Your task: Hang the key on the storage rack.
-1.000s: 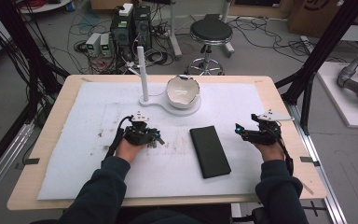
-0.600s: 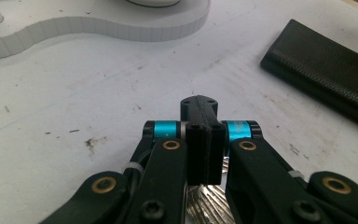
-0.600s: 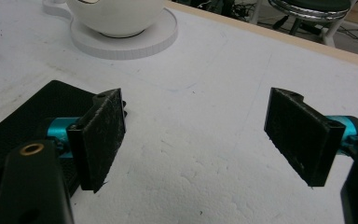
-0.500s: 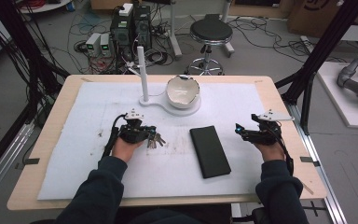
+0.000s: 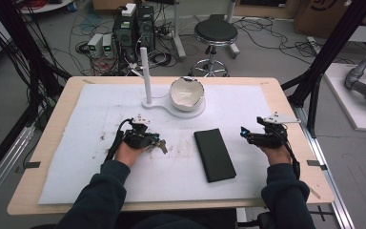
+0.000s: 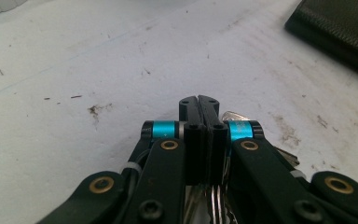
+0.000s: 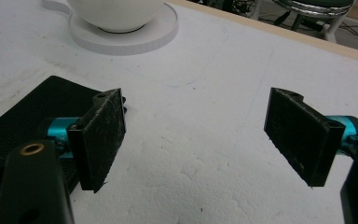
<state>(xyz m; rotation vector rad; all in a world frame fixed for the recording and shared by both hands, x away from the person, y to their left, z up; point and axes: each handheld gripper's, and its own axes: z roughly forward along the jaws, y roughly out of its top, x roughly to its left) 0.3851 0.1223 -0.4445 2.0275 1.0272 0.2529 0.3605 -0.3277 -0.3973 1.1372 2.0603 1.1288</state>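
Two grippers work: our left (image 5: 158, 144) has just clamped the keys (image 6: 230, 115), wallet (image 5: 214, 154) at three o'clock; right (image 5: 244, 134) gapes empty.

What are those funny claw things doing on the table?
A person holds a claw in each hand. The left gripper has just squeezed shut on a bunch of keys. The right gripper waits open above the white mat, next to a black wallet. A white bowl sits farther back.
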